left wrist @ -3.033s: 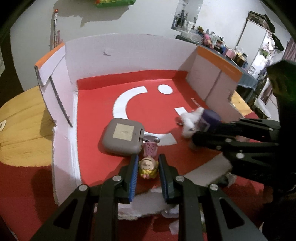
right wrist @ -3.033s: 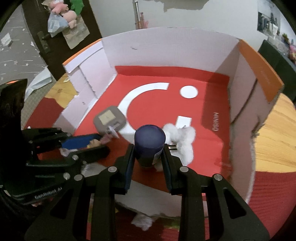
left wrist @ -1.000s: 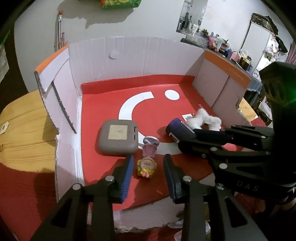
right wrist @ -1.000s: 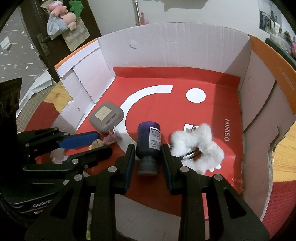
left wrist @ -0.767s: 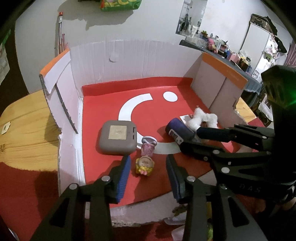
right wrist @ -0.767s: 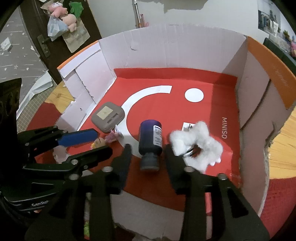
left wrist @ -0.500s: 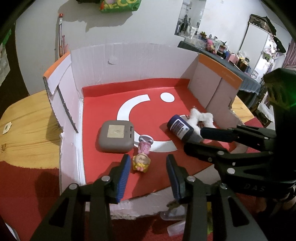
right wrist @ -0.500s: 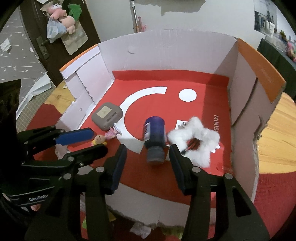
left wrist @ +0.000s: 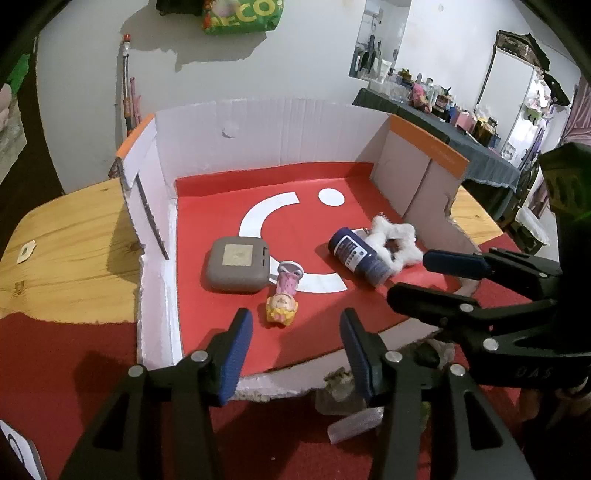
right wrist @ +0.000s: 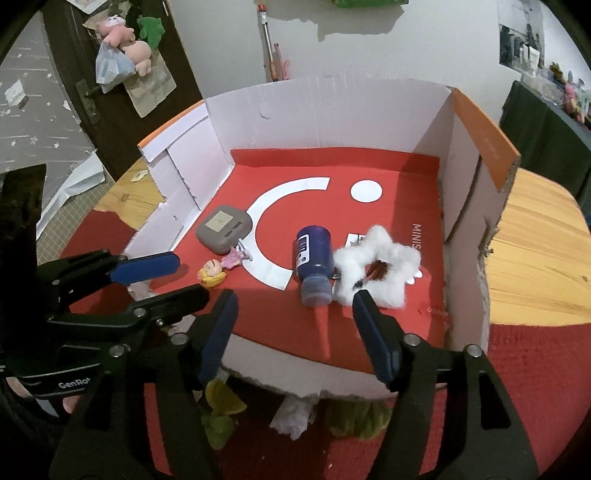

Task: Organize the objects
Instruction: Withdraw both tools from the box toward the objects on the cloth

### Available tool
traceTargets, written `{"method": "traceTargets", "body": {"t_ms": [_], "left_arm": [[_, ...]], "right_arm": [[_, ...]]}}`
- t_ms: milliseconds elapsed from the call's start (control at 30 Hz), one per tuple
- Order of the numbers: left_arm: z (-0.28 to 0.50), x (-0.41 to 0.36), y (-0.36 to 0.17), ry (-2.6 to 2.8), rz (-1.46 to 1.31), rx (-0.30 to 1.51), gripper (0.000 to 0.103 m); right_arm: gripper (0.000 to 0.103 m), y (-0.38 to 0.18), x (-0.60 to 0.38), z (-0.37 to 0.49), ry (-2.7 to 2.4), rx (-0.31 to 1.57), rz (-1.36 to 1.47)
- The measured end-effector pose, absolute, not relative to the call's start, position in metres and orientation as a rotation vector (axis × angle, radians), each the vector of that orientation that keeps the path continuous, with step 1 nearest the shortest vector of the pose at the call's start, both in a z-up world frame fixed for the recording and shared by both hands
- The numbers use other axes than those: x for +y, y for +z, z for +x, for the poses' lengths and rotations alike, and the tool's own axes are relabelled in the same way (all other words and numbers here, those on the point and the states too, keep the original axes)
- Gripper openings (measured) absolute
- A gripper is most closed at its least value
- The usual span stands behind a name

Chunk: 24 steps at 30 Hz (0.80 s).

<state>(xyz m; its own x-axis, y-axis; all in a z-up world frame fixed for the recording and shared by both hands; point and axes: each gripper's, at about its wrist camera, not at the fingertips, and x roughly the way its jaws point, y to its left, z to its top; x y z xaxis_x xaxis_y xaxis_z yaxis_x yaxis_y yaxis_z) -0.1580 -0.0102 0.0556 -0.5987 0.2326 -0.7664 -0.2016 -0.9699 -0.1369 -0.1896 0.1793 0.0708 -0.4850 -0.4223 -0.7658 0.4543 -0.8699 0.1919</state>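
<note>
Right wrist view shows four things already lying inside the open white cardboard box with red floor (right wrist: 469,206): dark blue plastic bottle (right wrist: 312,254) on its side, touching the white fluffy star scrunchie (right wrist: 388,266), plus the grey square case (left wrist: 236,264) and small blonde doll figurine (left wrist: 283,295). Left hand-held gripper (left wrist: 295,349) and right hand-held gripper (right wrist: 295,325) have just been opening and stand apart, empty. Crumpled bits below the box's torn front edge on the surface are half hidden, so what remains is unclear.

shelf clutter (left wrist: 436,96) too small, green bag (left wrist: 240,14) cropped
</note>
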Motion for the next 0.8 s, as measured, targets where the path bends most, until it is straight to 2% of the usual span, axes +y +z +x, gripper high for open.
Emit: {"method": "traceTargets", "body": {"t_ms": [167,633,800], "left_arm": [[-0.150,-0.011,0.060,2.621,-1.245,-0.056,0.056],[-0.129,-0.019,0.072,2.663,-1.194,-0.067,0.075],[-0.121,-0.020,0.074,2.670,-1.188,-0.069,0.079]], "right_arm": [[0.066,0.077,0.181,-0.181,-2.353,0.052,1.178],[0.084,0.093,0.186,-0.158,-2.381,0.048,1.136],[0.085,0.097,0.189,-0.149,-2.389,0.037,1.125]]}}
